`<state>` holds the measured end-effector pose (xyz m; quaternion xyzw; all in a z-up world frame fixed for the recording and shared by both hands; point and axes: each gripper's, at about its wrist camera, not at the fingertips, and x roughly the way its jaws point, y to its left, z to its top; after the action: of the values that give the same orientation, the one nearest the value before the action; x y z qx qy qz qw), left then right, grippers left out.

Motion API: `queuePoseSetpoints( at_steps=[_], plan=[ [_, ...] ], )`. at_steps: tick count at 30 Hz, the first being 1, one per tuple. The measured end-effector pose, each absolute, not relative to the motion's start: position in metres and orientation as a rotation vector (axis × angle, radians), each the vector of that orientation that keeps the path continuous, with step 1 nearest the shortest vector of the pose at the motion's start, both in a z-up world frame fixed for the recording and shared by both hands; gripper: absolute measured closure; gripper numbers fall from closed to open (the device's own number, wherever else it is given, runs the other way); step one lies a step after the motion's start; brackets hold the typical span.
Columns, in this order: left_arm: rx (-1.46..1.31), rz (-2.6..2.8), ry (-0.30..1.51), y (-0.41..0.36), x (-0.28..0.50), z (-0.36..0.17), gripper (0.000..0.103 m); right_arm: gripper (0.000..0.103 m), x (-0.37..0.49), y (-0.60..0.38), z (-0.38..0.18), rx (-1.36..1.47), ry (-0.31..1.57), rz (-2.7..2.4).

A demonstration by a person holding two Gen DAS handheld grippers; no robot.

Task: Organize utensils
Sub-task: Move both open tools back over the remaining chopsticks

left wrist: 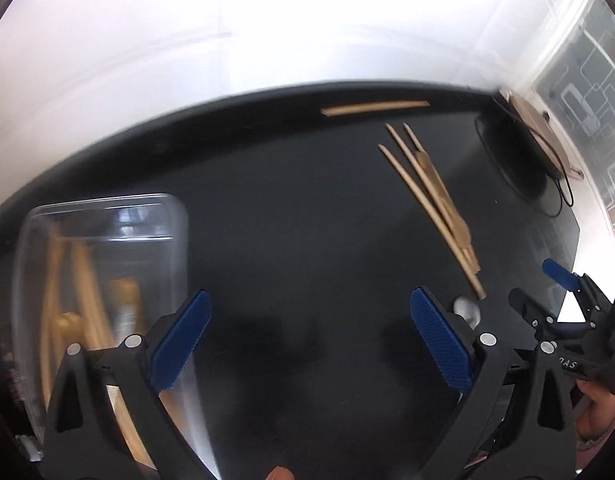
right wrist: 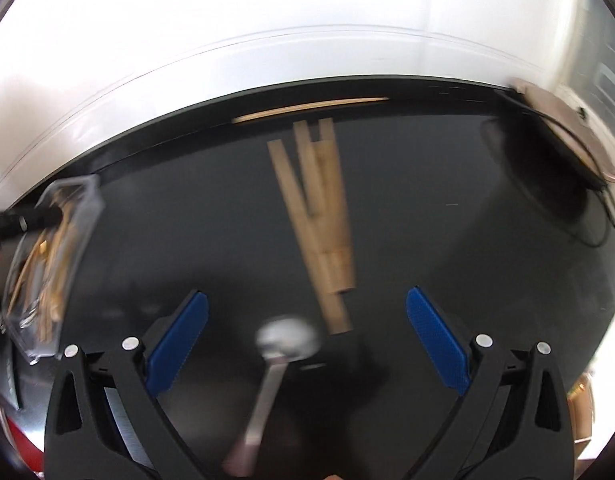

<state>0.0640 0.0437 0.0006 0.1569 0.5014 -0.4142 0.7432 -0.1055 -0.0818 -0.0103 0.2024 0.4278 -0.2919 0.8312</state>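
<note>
A loose bundle of wooden chopsticks lies on the black table, up and right of my open left gripper. One single wooden stick lies by the far edge. A clear plastic container holding wooden utensils stands at the left, behind my left finger. My right gripper shows at the right edge, open. In the right wrist view the chopsticks are blurred ahead of my open right gripper. A metal spoon lies on the table between its fingers, untouched. The container sits far left.
A black round object with a cable sits at the table's far right corner beside a flat brown board. A white wall rises behind the table. A person's hand holds the right gripper.
</note>
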Motion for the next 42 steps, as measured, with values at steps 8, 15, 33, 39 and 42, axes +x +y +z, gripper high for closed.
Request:
queuePoseSetpoints(
  at_steps=[8, 15, 33, 39, 42],
  plan=[
    [0.339, -0.833, 1.189, -0.071, 0.037, -0.038, 0.006, 0.007, -0.111, -0.139, -0.026, 0.352, 0.929, -0.605],
    [0.396, -0.739, 1.211, -0.118, 0.036, -0.061, 0.006, 0.007, -0.093, -0.187, -0.041, 0.276, 0.948, -0.519],
    [0.408, -0.534, 1.207, -0.108, 0.03, -0.084, 0.006, 0.007, 0.0, -0.222, -0.076, 0.325, 1.038, -0.285],
    [0.358, -0.476, 1.217, -0.093, 0.027, -0.082, 0.006, 0.006, -0.018, -0.229, -0.081, 0.351, 1.068, -0.381],
    [0.318, -0.43, 1.212, -0.089, 0.021, -0.083, 0.006, 0.005, -0.021, -0.224, -0.082, 0.291, 1.065, -0.355]
  ],
)
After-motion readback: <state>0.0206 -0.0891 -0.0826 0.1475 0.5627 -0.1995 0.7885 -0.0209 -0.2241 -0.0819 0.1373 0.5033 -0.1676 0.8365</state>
